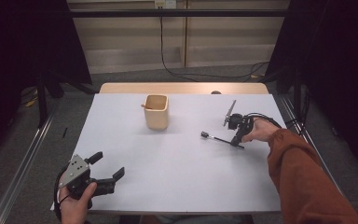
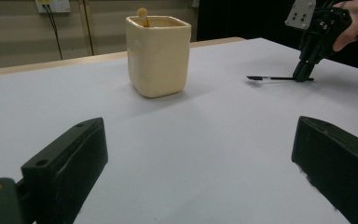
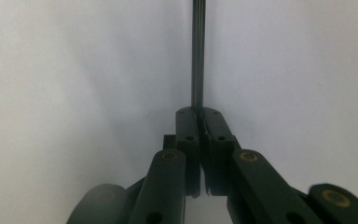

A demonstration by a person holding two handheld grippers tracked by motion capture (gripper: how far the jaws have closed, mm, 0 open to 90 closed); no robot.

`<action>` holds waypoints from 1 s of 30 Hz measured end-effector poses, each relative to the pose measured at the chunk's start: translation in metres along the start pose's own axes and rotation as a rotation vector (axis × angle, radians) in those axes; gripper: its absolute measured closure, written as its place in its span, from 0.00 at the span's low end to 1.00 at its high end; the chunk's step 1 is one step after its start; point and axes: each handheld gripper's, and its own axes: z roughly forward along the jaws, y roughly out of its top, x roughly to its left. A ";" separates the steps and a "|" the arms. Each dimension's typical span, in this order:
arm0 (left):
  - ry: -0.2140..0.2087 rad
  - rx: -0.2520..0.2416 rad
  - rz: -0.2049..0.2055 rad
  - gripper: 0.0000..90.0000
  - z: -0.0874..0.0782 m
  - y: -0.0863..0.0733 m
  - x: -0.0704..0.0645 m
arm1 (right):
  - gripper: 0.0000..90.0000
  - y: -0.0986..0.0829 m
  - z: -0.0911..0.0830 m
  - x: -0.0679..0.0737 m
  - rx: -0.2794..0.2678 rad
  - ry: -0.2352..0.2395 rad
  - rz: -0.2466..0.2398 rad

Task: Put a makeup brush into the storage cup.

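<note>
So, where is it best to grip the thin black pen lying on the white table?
Grip the thin black pen at its near end, coming down from above, as the right gripper does: the pen lies flat, so the jaws must close across its narrow shaft.

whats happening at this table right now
A person works at a white table with a gripper in each hand. The right gripper is shut on a thin black pen, at table level to the right of a cream cup. A wooden stick stands in the cup. The left gripper waits open at the near left edge, holding nothing.
</note>
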 end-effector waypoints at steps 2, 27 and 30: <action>0.002 -0.001 -0.002 0.04 0.000 0.000 0.000 | 0.96 -0.002 -0.003 0.000 -0.013 0.001 0.017; 0.012 -0.008 -0.001 0.04 -0.001 0.001 0.001 | 0.96 -0.024 -0.020 0.011 -0.401 0.003 0.153; 0.012 -0.006 0.002 0.04 0.000 0.001 0.001 | 0.96 -0.028 -0.022 0.013 -0.458 -0.001 0.167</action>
